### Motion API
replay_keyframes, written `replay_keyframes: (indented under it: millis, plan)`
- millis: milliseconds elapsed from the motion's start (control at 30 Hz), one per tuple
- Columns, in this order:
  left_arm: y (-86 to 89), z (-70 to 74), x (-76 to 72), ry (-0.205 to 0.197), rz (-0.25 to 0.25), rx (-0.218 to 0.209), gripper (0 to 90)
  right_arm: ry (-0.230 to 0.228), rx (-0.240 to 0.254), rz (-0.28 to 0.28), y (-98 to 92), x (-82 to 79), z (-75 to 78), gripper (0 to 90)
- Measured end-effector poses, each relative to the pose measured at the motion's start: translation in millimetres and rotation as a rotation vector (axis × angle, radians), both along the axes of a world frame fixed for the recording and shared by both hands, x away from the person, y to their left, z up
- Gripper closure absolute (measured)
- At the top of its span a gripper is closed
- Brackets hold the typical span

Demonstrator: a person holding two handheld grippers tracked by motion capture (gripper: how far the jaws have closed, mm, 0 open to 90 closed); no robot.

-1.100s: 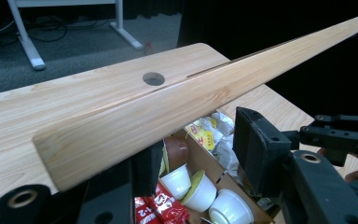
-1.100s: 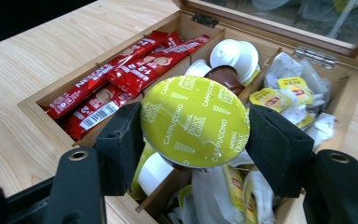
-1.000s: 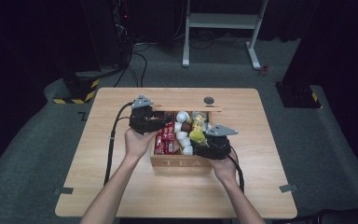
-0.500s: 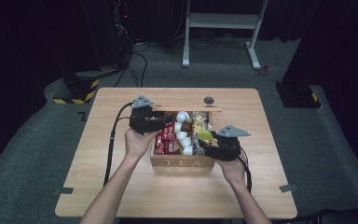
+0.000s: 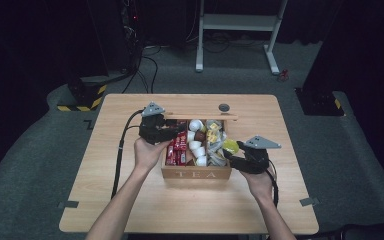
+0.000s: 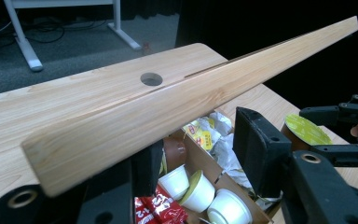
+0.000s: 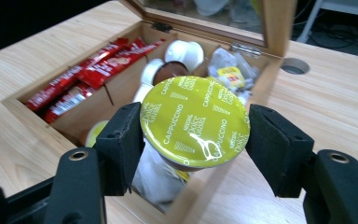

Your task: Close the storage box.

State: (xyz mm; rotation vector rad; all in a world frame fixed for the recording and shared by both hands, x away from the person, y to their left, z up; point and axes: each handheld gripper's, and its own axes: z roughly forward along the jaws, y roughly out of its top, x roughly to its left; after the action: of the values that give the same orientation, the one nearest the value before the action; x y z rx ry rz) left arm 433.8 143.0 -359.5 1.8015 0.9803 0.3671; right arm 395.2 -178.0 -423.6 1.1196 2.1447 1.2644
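Risk lies with the capsule (image 7: 195, 122), pinched at its rim between the right gripper (image 7: 195, 140) jaws just above the tea box (image 5: 196, 173) right edge, slipping back in, while the left gripper (image 6: 196, 154) jaws clamp the lid (image 6: 168, 107) upright.

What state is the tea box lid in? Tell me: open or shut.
Open. The left tool holds the lid raised at its edge, and the tea box shows its sachets and capsules beneath.
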Motion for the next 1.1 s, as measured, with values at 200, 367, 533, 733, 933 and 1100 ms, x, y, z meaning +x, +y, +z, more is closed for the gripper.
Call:
replay_keyframes:
  millis: [200, 367, 533, 733, 933, 1100]
  plan:
    - [0.3, 0.0, -1.3, -0.003, -0.006, 0.009, 52.9, 0.001, -0.011, -0.036, -14.1, -2.7, -4.8, 37.7]
    - [0.1, 0.4, -2.3, -0.001, -0.007, 0.01, 52.8, 0.005, -0.012, -0.069, -27.6, -4.6, -9.1, 37.6]
    - [-0.2, 0.6, -2.4, 0.003, -0.007, 0.007, 52.3, 0.014, -0.017, -0.097, -38.4, -5.2, -14.0, 37.6]
    - [0.5, 0.3, -3.2, 0.001, -0.015, 0.012, 52.3, 0.027, -0.025, -0.144, -49.2, -5.1, -21.9, 37.6]
    - [1.0, -0.6, -5.1, 0.005, -0.021, 0.007, 52.2, 0.052, -0.036, -0.178, -57.2, -4.4, -31.3, 37.6]
    - [1.4, -1.8, -5.5, 0.002, -0.023, 0.0, 52.2, 0.067, -0.066, -0.195, -62.2, -2.3, -40.5, 37.6]
